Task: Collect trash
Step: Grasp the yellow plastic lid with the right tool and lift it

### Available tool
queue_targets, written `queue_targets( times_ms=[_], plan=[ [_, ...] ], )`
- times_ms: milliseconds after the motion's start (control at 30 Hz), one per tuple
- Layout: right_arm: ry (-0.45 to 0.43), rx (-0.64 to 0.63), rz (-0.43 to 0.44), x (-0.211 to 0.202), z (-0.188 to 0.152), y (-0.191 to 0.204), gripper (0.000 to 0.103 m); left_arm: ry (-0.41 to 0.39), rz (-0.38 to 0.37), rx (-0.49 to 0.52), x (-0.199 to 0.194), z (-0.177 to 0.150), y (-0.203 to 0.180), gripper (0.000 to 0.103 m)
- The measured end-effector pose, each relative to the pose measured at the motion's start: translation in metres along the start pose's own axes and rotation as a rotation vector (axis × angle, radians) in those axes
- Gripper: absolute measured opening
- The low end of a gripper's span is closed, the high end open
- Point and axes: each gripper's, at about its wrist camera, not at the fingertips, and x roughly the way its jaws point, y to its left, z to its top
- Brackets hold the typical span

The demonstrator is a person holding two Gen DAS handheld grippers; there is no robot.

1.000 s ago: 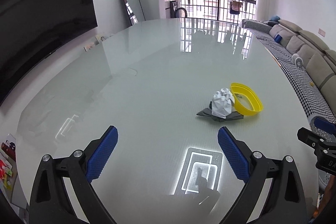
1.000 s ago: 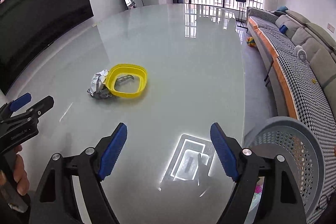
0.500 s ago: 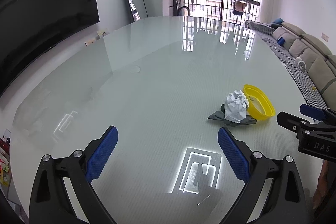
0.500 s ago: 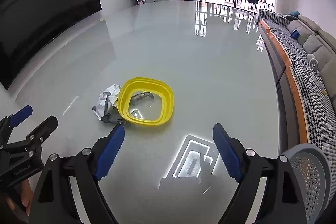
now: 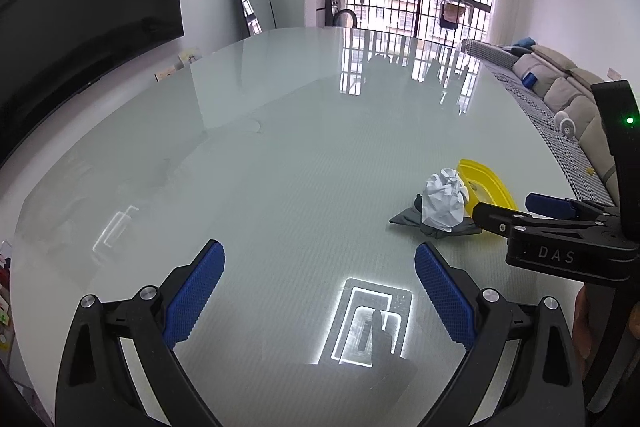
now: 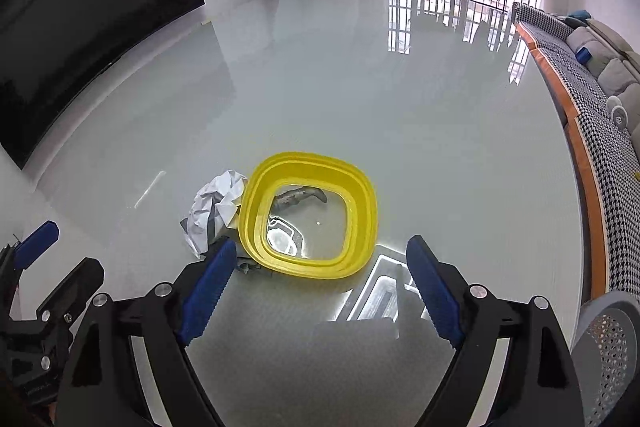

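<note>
A crumpled white paper ball [image 5: 444, 201] lies on a dark grey wrapper [image 5: 404, 219] on the glossy table, touching a yellow bowl [image 5: 490, 183]. In the right wrist view the yellow bowl [image 6: 368, 203] sits just ahead of my right gripper [image 6: 320, 247], whose jaws stand wide open with nothing pressed between them. A grey scrap [image 6: 300, 197] shows inside the bowl's opening, and the paper ball [image 6: 216, 203] is at its left. My left gripper [image 5: 320, 255] is open over bare table, to the left of the trash. The right gripper [image 5: 516, 211] reaches in from the right.
A perforated grey basket [image 6: 608, 347] stands off the table's edge at the lower right. A checked bench [image 6: 592, 107] and sofa line the right side. A large dark screen [image 5: 80, 27] hangs on the left wall. The pale table [image 5: 300, 147] stretches far ahead.
My right gripper has moved left and closer to the trash, so the yellow bowl now sits right in front of its fingers. It reaches further into the left wrist view. The left gripper has barely moved.
</note>
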Motion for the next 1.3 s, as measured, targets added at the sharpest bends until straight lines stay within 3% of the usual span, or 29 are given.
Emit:
queue_targets(
  times_ms=[367,733,867,1300],
  plan=[
    [0.031,0.002,-0.001,0.02,0.01,0.004,0.083,-0.004,-0.017,0.001,-0.003,-0.001,0.003,0.094],
    [0.006,-0.01,-0.006,0.019,0.01,0.009,0.082,0.005,-0.015,0.006,-0.002,0.002,0.0,0.094],
    [0.003,-0.021,-0.004,0.018,0.007,0.012,0.069,0.005,-0.015,0.004,-0.001,0.003,-0.001,0.094],
    [-0.044,0.053,-0.044,-0.012,-0.021,-0.008,0.068,0.011,-0.016,0.001,0.002,0.001,-0.004,0.094]
  ],
)
